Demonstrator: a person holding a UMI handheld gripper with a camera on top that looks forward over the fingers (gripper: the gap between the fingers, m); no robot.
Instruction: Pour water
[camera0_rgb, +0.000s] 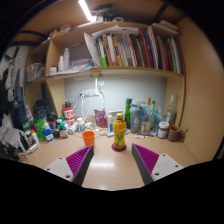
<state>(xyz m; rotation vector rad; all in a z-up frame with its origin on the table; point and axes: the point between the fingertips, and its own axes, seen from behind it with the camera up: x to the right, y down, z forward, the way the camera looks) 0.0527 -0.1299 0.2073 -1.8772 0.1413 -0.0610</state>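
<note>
- Gripper (112, 160) wide open, purple pads (76, 160) well apart, nothing held between them.
- Yellow bottle with a red cap (119, 133) upright on the wooden desk (110, 172), just ahead of the fingers and slightly nearer the right one; probably the vessel to pour from.
- Orange cup (88, 138) standing to the left of the bottle, close by but apart from it; likely the receiver.
- Step in hand, by judgement: approach and grasp of the bottle, not yet begun.
- Best done by centring the bottle in the gap first, then advancing straight so both pads meet its body at mid-height, below the cap.
- Worth avoiding: a glancing touch from the right finger, which could tip the bottle toward the cup.
- Clutter of bottles and jars (150, 117) along the back wall, under the bookshelf (135, 50), well beyond the target; no need to reach that far.
- Cap apparently on; cannot tell whether loosened.
</note>
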